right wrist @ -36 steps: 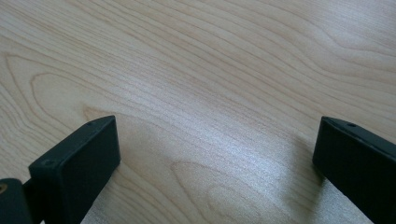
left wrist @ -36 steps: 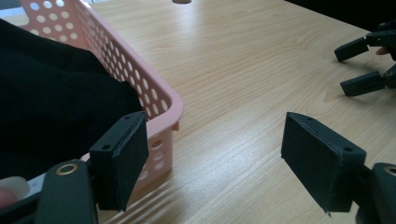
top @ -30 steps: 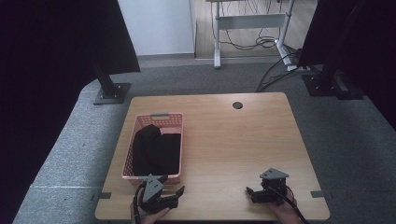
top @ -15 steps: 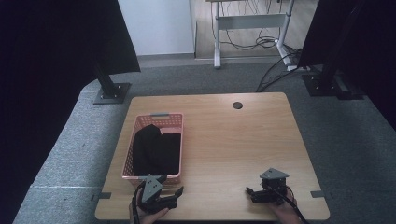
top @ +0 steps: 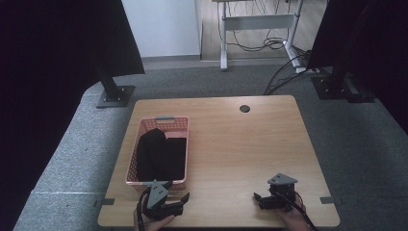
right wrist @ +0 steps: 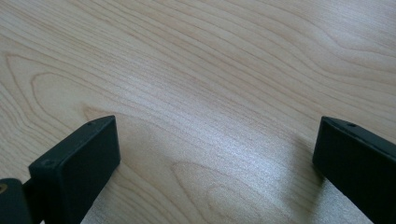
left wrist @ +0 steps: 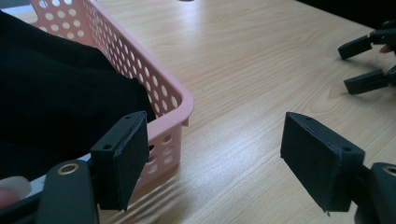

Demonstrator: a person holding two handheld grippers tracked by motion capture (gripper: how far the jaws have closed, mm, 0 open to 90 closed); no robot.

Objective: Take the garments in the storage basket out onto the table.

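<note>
1. Right now I have the left gripper (top: pixel 177 199) low at the near edge of the light wooden table (top: pixel 231 139), just off the near right corner of the pink perforated plastic basket (top: pixel 179 144).
2. In the left gripper view its two black jaws stand spread wide with nothing between them; one jaw sits close against the basket's (left wrist: pixel 154 79) corner wall, though I cannot tell whether they touch.
3. The crumpled black cloth (top: pixel 159 154) lies inside the basket and covers most of its floor; in the left gripper view the cloth (left wrist: pixel 56 102) bulges up to about the rim.
4. The basket sits on the left half of the table, its long side running away from me.
5. My right gripper (top: pixel 260 200) rests near the front edge on the right side, well apart from the basket.
6. In the right gripper view its jaws are also wide apart, over bare wood grain (right wrist: pixel 210 93), holding nothing.
7. A small dark round grommet (top: pixel 245 109) sits in the tabletop near the far edge.
</note>
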